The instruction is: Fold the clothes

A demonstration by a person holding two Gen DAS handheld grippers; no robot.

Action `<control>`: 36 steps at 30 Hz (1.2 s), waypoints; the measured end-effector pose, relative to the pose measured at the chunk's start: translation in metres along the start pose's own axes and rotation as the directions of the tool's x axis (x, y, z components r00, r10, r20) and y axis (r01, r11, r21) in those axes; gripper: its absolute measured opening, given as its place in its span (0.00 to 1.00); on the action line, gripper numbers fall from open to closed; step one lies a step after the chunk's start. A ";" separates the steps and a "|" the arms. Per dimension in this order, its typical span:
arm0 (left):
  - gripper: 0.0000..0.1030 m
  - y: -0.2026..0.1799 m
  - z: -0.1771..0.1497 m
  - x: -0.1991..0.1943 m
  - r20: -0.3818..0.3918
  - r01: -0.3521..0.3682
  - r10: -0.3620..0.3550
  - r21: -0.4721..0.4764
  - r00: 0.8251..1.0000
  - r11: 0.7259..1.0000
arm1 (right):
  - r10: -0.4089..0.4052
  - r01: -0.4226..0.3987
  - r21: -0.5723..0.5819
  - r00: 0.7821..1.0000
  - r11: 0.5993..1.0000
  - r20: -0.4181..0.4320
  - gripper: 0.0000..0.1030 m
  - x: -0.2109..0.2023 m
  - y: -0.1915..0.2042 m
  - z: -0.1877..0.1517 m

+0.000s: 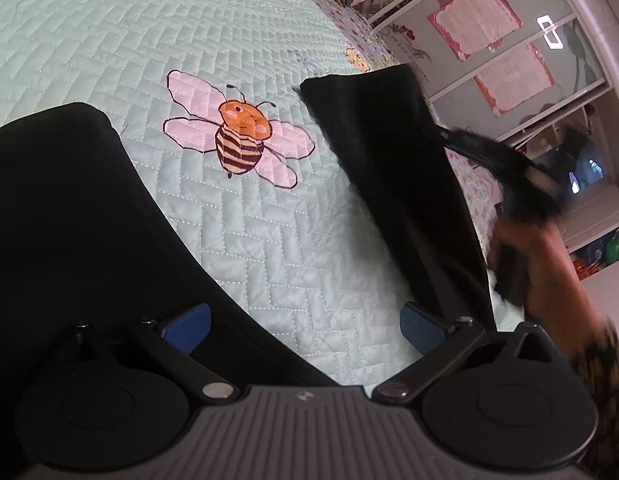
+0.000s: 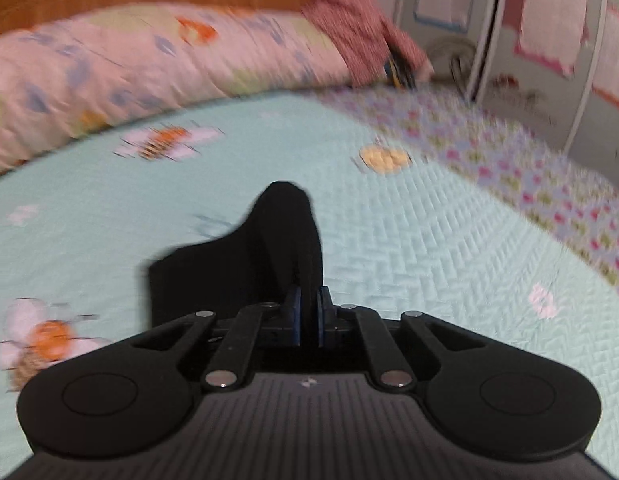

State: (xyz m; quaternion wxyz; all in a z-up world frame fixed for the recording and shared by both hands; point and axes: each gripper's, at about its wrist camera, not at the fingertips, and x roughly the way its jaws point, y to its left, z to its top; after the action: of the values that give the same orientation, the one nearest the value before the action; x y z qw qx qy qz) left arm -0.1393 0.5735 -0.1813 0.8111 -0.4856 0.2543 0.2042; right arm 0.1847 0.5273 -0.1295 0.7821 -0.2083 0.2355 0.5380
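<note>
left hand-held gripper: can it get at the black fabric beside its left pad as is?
Probably yes. The left hand-held gripper is open over the quilt, and the black garment lies flat right beside its left-side pad, nothing covering it.

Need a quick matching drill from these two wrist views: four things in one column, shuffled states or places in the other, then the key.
1. left gripper
2. right gripper
3. black garment
4. bee print

A. on the mint quilt, between two black cloth parts
B. jaws wide apart, pressing nothing
C. pinched, one end lifted
D. closed on cloth

Pairs: 1-B, 2-D, 3-C, 4-A
</note>
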 end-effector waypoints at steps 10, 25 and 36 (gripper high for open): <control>0.96 0.012 0.015 -0.059 0.195 0.026 0.007 -0.168 0.981 0.985 | 0.037 -0.052 -0.213 0.997 0.976 -0.075 0.09 -0.108 0.129 -0.111; 0.95 -0.021 -0.015 -0.037 -0.006 -0.051 0.051 -0.034 0.999 0.998 | 0.000 -0.008 0.167 0.999 0.986 0.047 0.44 -0.199 0.136 -0.166; 0.80 -0.036 -0.009 -0.003 -0.037 -0.040 0.038 -0.056 0.999 0.998 | 0.060 -0.092 0.567 0.995 0.819 0.074 0.57 -0.218 0.112 -0.268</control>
State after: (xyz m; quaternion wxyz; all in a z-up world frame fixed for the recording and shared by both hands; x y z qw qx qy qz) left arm -0.1222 0.5491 -0.1585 0.7881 -0.5069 0.2724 0.2186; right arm -0.0272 0.2473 -0.2233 0.7925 0.0587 0.3726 0.4792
